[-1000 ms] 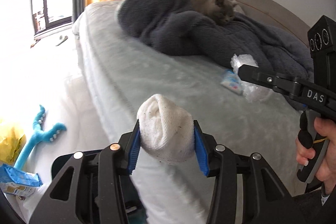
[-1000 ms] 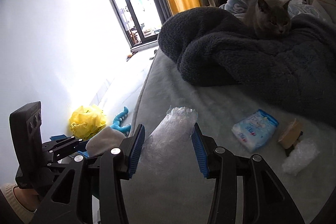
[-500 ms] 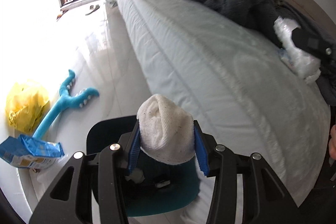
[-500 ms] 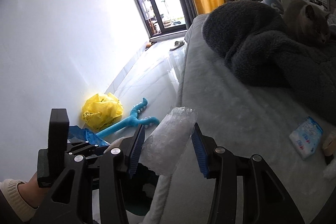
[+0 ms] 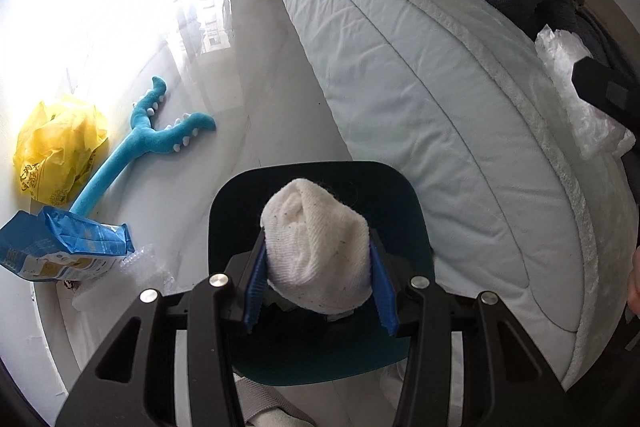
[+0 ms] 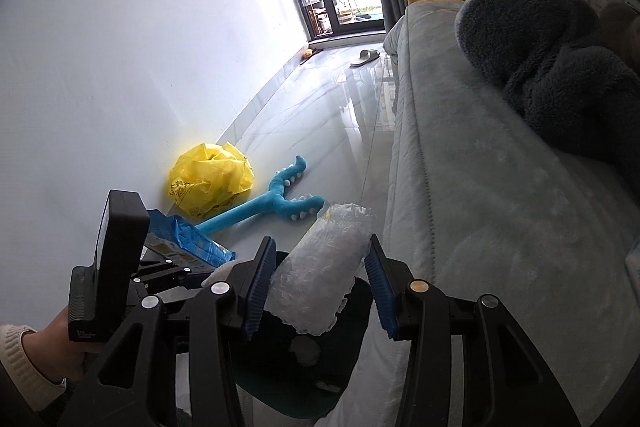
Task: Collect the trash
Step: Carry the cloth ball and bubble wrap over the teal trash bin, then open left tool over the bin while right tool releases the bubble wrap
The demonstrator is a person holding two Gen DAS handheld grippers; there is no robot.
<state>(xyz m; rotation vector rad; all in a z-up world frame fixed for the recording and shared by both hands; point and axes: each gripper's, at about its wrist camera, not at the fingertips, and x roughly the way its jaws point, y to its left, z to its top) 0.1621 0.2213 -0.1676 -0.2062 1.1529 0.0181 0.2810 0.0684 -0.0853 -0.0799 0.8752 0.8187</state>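
Observation:
My left gripper (image 5: 318, 285) is shut on a balled white sock (image 5: 318, 247) and holds it right above the open dark teal bin (image 5: 316, 187) on the floor beside the bed. My right gripper (image 6: 320, 291) is shut on a crumpled clear plastic wrap (image 6: 320, 275), held over the bin's near side (image 6: 348, 359). The plastic wrap also shows at the right edge of the left wrist view (image 5: 576, 99). The left gripper's body shows at lower left of the right wrist view (image 6: 120, 267).
A yellow plastic bag (image 5: 56, 151), a blue plush toy (image 5: 140, 147) and a blue snack packet (image 5: 60, 247) lie on the glossy floor by the wall. The bed (image 5: 420, 67) with a dark blanket (image 6: 560, 75) is on the right. A slipper (image 6: 364, 57) lies near the window.
Both grippers swung away from the bed top and down toward the floor. The bin has come fully under the sock, and the plastic wrap now hangs over the bin.

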